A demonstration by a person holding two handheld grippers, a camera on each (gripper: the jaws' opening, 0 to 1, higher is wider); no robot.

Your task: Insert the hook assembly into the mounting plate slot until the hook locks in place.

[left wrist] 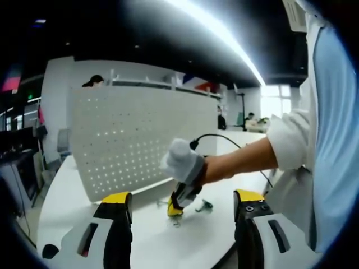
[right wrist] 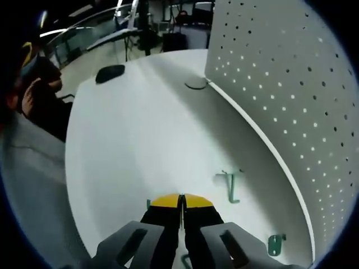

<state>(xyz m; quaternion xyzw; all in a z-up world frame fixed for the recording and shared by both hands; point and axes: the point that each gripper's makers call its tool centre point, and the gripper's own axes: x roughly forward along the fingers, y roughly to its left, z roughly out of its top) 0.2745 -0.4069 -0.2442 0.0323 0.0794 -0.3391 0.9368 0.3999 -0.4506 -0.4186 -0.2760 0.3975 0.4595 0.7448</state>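
A white perforated mounting plate (left wrist: 129, 140) stands upright on the table; in the right gripper view the plate (right wrist: 291, 84) runs along the right side. My left gripper (left wrist: 183, 197) is open, low over the table and facing the plate. Between its jaws I see the right gripper (left wrist: 178, 203), held by a gloved hand and pointing down at the table. In its own view the right gripper (right wrist: 180, 200) is shut, yellow tips together. A green sliver (right wrist: 148, 203) shows beside the tips; whether it is held is unclear. A green hook (right wrist: 231, 186) lies just ahead, also seen as the hook (left wrist: 203, 206).
A second green piece (right wrist: 275, 244) lies near the plate's foot. On the white table (right wrist: 140, 140) a dark oval object (right wrist: 110, 73) and a round disc (right wrist: 196, 83) sit at the far end. A person (right wrist: 33, 95) sits at the left. A black cable (left wrist: 224, 139) trails behind the hand.
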